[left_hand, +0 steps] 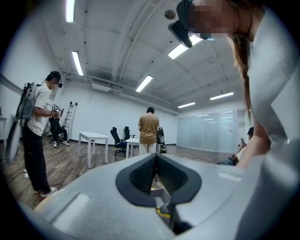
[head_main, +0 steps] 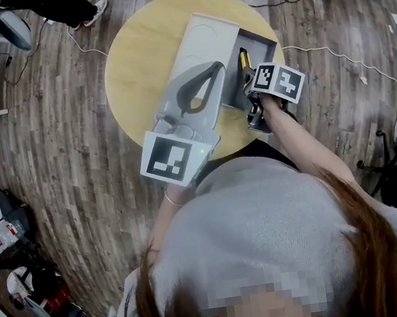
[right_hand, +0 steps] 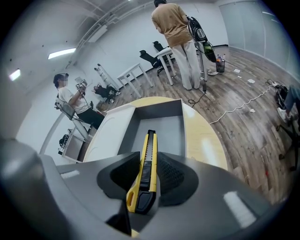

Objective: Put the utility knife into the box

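1. My right fingers (right_hand: 176, 180) are clamped on the utility knife (right_hand: 149, 140), one pad on each flat side. They hold it near its black butt end, so most of the yellow body sticks out ahead of the right gripper (right_hand: 149, 173).
2. The grip looks firm. The knife leans slightly, so I'd level it before letting go.
3. The blade end points into the box (right_hand: 164, 126) and hangs over its open grey compartment, which is bare. The knife isn't resting on anything yet.
4. To do this well, I'd lower it until the front end is close to the compartment floor. Then I'd line the body up with the long side walls and part my fingers only a little, so it lies down rather than drops.
5. The main risk, I reckon, is the front end catching the far wall or the near rim and levering the knife out of my pads.
6. My left fingers (left_hand: 140, 176) are pressed together on nothing. The left gripper (left_hand: 156, 161) hangs above the pale opened lid (head_main: 201, 38). I can't tell whether it touches the lid.
7. The box sits on the round tabletop (head_main: 139, 64), near its far edge.
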Available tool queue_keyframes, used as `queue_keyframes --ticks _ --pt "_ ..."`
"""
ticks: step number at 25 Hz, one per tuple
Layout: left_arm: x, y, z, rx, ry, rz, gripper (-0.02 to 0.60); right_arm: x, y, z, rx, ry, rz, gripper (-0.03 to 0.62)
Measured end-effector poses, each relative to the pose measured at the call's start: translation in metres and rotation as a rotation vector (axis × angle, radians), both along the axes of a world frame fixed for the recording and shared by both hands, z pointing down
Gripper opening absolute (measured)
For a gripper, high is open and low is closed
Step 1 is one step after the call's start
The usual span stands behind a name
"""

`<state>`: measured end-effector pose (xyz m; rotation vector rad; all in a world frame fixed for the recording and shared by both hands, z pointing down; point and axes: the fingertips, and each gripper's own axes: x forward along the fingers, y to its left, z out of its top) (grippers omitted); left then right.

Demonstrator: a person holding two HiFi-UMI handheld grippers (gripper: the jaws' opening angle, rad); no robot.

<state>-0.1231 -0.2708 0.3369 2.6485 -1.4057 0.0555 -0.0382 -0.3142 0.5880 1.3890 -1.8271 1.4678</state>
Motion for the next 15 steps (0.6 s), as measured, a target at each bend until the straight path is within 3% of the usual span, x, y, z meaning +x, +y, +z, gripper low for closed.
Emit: queue_keyframes --ticks 8,15 --pt "0.002 -0.003 0.004 -0.007 -0.007 -0.003 0.003 -0.006 -0.009 0.017 0.001 -0.012 -0.03 0.112" --pt "0.0 -0.003 0.001 0.005 0.01 -0.007 0.003 -0.005 -0.005 0.009 -0.078 0.033 -0.031 0.112"
